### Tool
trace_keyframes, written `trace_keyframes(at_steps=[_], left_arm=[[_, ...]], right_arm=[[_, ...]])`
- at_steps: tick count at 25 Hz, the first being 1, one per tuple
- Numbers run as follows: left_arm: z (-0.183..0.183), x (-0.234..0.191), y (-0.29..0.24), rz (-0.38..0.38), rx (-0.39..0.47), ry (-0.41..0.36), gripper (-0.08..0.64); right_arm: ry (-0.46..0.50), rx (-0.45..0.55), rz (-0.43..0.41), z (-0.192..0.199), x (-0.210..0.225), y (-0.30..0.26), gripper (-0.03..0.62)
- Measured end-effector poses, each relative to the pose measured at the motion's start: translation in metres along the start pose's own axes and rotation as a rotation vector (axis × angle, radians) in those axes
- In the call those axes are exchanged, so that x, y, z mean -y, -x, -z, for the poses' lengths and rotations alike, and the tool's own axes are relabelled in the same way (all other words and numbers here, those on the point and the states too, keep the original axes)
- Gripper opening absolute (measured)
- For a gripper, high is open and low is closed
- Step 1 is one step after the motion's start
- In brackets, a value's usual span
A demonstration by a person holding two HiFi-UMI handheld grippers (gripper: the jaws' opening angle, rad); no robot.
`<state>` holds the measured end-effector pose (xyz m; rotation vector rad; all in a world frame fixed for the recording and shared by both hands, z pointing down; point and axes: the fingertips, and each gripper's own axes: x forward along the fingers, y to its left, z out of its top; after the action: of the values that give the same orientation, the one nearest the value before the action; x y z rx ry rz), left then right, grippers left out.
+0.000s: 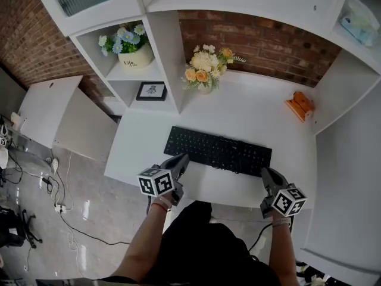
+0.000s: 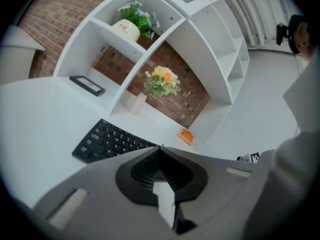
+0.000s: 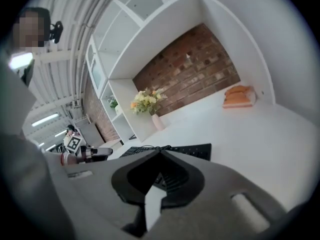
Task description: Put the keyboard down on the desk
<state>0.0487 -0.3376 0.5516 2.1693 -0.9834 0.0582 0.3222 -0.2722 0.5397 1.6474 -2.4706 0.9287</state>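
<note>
The black keyboard (image 1: 217, 150) lies flat on the white desk (image 1: 250, 115), near its front edge. My left gripper (image 1: 181, 159) hovers just off the keyboard's left end, shut, with nothing between its jaws. By the keyboard's right end, my right gripper (image 1: 266, 173) is also shut and empty. In the left gripper view the closed tips (image 2: 160, 148) point over the keyboard (image 2: 107, 140). In the right gripper view the closed tips (image 3: 161, 149) sit in front of the keyboard (image 3: 192, 150), with the left gripper (image 3: 95, 153) visible beyond.
A vase of flowers (image 1: 205, 70) stands at the back of the desk, with an orange object (image 1: 300, 105) at the back right. To the left, shelves hold a small picture frame (image 1: 151, 91) and a flower pot (image 1: 131, 46). Cables lie on the floor (image 1: 53, 189) at left.
</note>
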Motion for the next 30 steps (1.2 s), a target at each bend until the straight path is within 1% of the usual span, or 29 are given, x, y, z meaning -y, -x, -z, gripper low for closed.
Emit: trace_keyframes(at_steps=[2,4,5,7,10,13,19,25,30], left_arm=[[-0.014,0.002,0.008,-0.015,0.048,-0.078,-0.003],[-0.026,0.005,0.015,-0.025,0.085,-0.158,-0.003],[-0.031,0.007,0.018,-0.029,0.105,-0.188,-0.003],[-0.042,0.010,0.025,-0.032,0.151,-0.225,-0.003],[-0.056,0.015,0.033,-0.037,0.208,-0.252,-0.003],[-0.068,0.020,0.037,-0.043,0.241,-0.278,-0.003],[-0.086,0.037,0.040,-0.013,0.282,-0.299,-0.003],[-0.097,0.048,0.045,0.003,0.310,-0.321,-0.003],[-0.108,0.051,0.054,0.010,0.341,-0.320,-0.002]], right_arm=[[0.064,0.025,0.015,-0.009,-0.002,0.004,-0.003],[0.106,0.058,0.028,-0.018,-0.004,0.009,-0.003],[0.123,0.076,0.032,-0.022,-0.006,0.012,-0.003],[0.159,0.107,0.036,-0.032,-0.010,0.017,-0.003],[0.221,0.139,0.041,-0.046,-0.017,0.022,-0.003],[0.262,0.176,0.043,-0.061,-0.025,0.026,-0.003],[0.308,0.225,0.035,-0.082,-0.042,0.027,-0.003],[0.358,0.257,0.031,-0.095,-0.058,0.031,-0.003],[0.368,0.288,0.037,-0.106,-0.067,0.036,-0.003]])
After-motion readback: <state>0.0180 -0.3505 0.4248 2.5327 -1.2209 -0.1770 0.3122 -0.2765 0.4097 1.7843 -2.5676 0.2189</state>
